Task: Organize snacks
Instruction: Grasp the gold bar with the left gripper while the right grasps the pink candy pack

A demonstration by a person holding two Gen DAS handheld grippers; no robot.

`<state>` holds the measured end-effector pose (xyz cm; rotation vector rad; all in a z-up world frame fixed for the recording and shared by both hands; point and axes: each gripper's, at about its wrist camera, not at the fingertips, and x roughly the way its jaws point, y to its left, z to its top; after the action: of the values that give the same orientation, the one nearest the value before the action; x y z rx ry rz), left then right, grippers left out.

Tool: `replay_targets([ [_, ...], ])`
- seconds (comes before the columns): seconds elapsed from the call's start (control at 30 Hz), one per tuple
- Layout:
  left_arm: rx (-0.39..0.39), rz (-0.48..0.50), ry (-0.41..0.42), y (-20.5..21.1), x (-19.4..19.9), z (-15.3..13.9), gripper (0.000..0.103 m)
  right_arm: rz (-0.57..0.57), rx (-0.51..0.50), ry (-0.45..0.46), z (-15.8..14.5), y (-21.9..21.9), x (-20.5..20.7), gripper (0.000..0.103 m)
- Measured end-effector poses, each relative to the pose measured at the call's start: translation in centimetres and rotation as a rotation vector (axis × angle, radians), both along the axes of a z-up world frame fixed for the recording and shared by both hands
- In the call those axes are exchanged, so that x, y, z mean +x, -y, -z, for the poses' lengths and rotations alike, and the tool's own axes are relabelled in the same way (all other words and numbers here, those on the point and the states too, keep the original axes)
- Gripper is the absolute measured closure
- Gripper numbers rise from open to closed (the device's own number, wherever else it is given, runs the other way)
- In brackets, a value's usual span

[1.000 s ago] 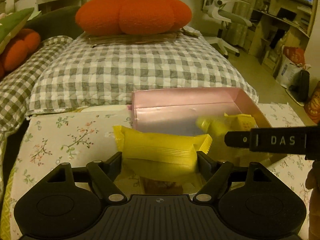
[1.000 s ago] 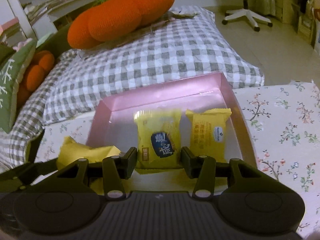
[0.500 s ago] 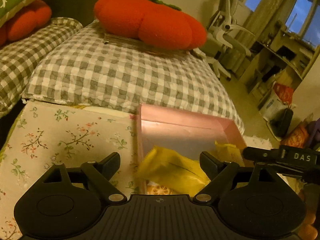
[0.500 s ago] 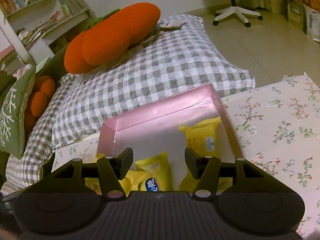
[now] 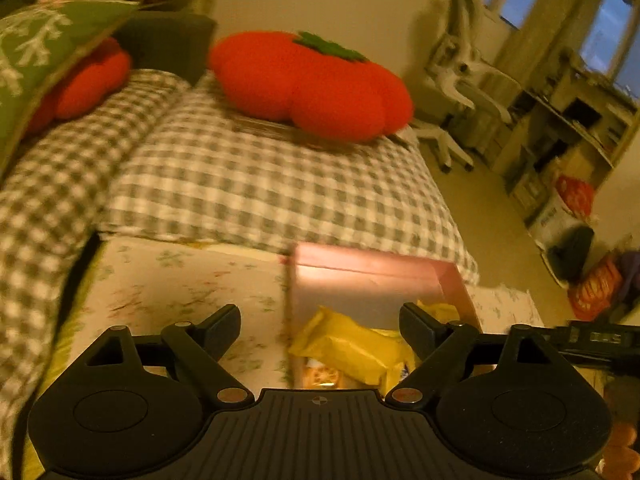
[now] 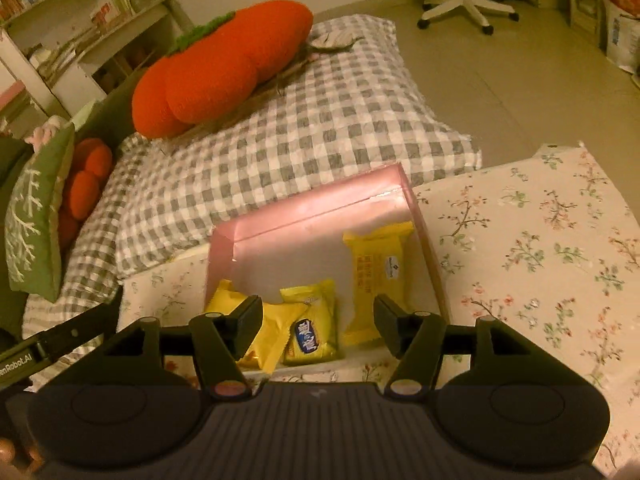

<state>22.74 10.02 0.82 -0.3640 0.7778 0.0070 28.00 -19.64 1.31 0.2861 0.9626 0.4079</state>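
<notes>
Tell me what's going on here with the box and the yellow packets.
A person with two handheld grippers is sorting snacks. Three yellow snack packets lie inside the pink box on the floral cloth. The left gripper and right gripper are both open and hold nothing, hovering at the box's near end.

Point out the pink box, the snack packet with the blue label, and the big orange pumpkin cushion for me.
pink box (image 6: 308, 216): right wrist view, on its far inner wall.
snack packet with the blue label (image 6: 310, 330): right wrist view, beside the blue label.
orange pumpkin cushion (image 6: 224, 68): right wrist view, on the middle of its plush body.
</notes>
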Motion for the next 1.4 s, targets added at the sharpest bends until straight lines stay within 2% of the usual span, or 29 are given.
replay_targets([
  [0.13,0.03,0.024,-0.024,0.5,-2.5,0.2,0.015,-0.023,-0.034,0.03,-1.3,0.0,-2.5,0.039],
  [0.3,0.001,0.034,-0.115,1.3,-4.9,1.5,0.015,-0.1,-0.074,-0.047,0.1,-1.1,-5.6,0.038],
  [0.4,0.008,0.012,-0.157,1.1,-5.9,1.6,0.015,-0.082,-0.093,-0.063,0.2,-0.5,-6.8,0.038],
  [0.5,0.004,-0.018,-0.161,0.9,-6.8,1.3,0.015,-0.026,-0.073,-0.032,-1.0,1.1,-8.1,0.037],
  [0.53,0.008,-0.021,-0.158,1.1,-7.1,1.2,0.015,-0.014,-0.072,-0.015,-1.4,1.4,-8.4,0.035],
  [0.6,0.021,-0.001,-0.16,1.9,-7.6,1.2,0.015,-0.003,-0.081,0.018,-1.6,1.7,-9.2,0.024],
  [0.67,0.045,0.037,-0.175,3.0,-8.0,1.9,0.015,-0.041,-0.119,0.005,-0.4,1.0,-9.5,0.02],
  [0.77,0.11,0.119,-0.254,5.0,-8.4,3.8,0.015,-0.126,-0.209,-0.1,3.0,-0.7,-9.1,0.022],
  [0.8,0.127,0.131,-0.281,5.5,-8.6,4.7,0.015,-0.14,-0.228,-0.139,4.1,-1.0,-8.9,0.027],
  [0.9,0.126,0.152,-0.355,5.9,-9.1,6.5,0.015,-0.167,-0.238,-0.208,5.9,-1.5,-8.7,0.031],
  [1.03,0.106,0.168,-0.387,5.9,-10.0,7.5,0.015,-0.214,-0.255,-0.189,5.8,-2.0,-9.4,0.031],
  [1.2,0.153,0.262,-0.393,8.2,-11.6,8.2,0.016,-0.261,-0.292,-0.176,6.0,-2.6,-10.0,0.032],
  [1.3,0.198,0.346,-0.384,10.3,-12.5,8.6,0.019,-0.236,-0.32,-0.157,6.0,-1.9,-9.9,0.036],
  [1.4,0.227,0.379,-0.374,11.1,-12.5,8.8,0.025,-0.187,-0.299,-0.149,5.7,-0.9,-9.4,0.04],
])
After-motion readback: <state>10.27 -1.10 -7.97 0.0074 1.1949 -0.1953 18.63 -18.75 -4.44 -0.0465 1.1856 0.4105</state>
